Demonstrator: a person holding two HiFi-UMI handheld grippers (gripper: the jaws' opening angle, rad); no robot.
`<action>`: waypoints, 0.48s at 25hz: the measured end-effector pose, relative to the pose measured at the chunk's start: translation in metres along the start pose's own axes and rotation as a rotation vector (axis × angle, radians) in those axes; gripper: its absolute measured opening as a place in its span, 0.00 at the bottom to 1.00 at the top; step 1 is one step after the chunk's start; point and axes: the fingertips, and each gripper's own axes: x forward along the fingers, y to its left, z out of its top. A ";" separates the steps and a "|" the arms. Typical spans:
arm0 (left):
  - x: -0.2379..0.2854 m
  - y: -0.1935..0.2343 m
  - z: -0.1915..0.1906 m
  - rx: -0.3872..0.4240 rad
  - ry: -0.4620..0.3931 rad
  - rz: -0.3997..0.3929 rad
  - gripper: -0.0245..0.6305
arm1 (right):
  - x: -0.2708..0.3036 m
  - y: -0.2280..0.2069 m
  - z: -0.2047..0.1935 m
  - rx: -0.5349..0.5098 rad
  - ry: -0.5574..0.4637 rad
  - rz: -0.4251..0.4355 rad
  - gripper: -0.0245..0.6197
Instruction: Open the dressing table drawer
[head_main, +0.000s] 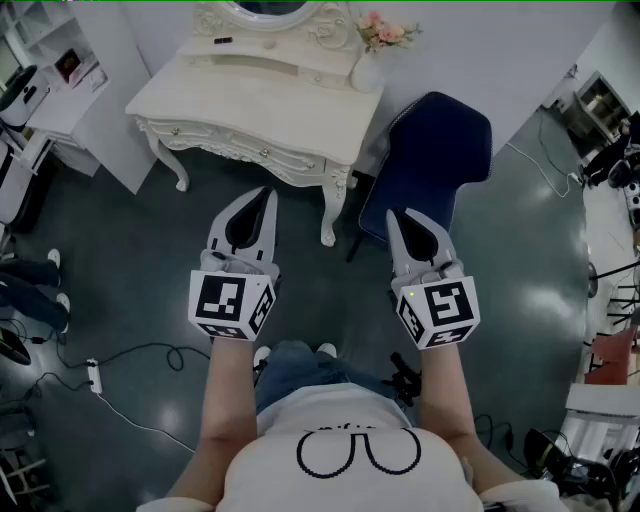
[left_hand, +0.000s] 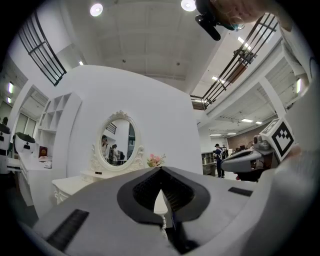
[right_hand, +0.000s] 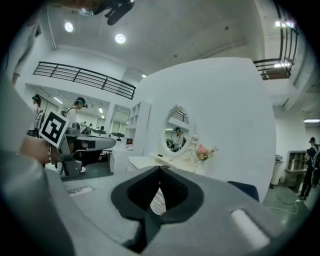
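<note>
A cream carved dressing table (head_main: 262, 102) stands against the far wall, its drawer fronts (head_main: 228, 143) with small knobs all closed. On it are an oval mirror (left_hand: 118, 140) and a vase of pink flowers (head_main: 383, 34). My left gripper (head_main: 267, 192) hangs in the air short of the table's front, jaws together, nothing between them. To its right my right gripper (head_main: 393, 214) is also shut and empty, over the floor by the table's right leg. Both gripper views look past shut jaw tips, left (left_hand: 161, 169) and right (right_hand: 160, 167), toward the table (right_hand: 144, 162).
A dark blue chair (head_main: 432, 158) stands just right of the table, near my right gripper. White shelving (head_main: 62, 82) stands at the left. Cables and a power strip (head_main: 93, 376) lie on the dark floor at lower left; more equipment crowds the right edge.
</note>
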 end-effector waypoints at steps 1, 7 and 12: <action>0.001 -0.003 -0.001 0.005 0.002 0.001 0.04 | -0.001 -0.003 -0.002 -0.001 0.002 0.000 0.04; 0.008 -0.007 -0.002 0.013 0.010 0.015 0.04 | -0.001 -0.010 -0.009 -0.022 0.013 0.021 0.04; 0.021 0.002 -0.006 0.003 -0.001 0.002 0.04 | 0.009 -0.014 -0.011 -0.014 0.006 0.018 0.04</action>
